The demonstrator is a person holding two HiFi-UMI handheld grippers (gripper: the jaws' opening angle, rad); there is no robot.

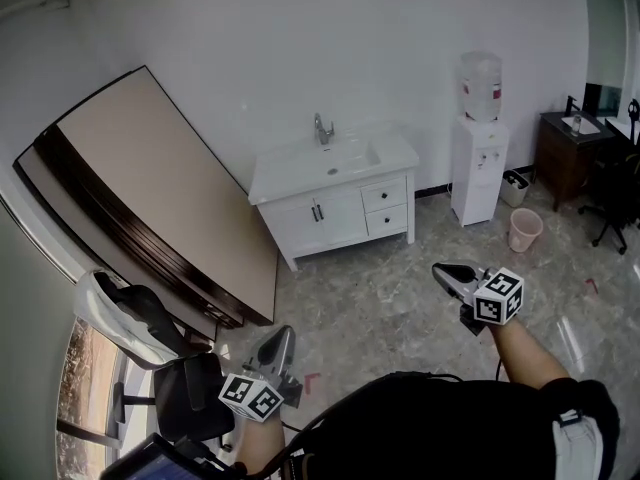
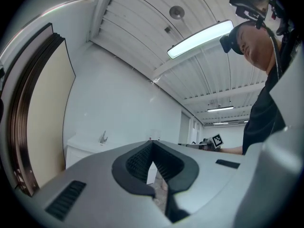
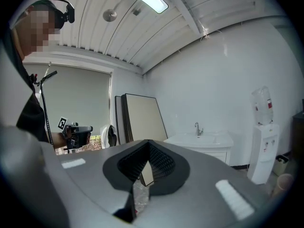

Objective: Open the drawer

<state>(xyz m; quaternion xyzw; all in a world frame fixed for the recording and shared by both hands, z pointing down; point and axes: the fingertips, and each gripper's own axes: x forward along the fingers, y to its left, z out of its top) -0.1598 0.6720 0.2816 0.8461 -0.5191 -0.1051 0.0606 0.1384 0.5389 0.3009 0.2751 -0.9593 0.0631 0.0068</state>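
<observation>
Facing the white vanity from well apart, left gripper and right gripper held jaws together, empty; drawers shut.

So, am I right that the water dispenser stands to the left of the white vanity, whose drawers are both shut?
Not quite: in the head view the water dispenser stands to the right of the white vanity; its drawers are both shut.
</observation>
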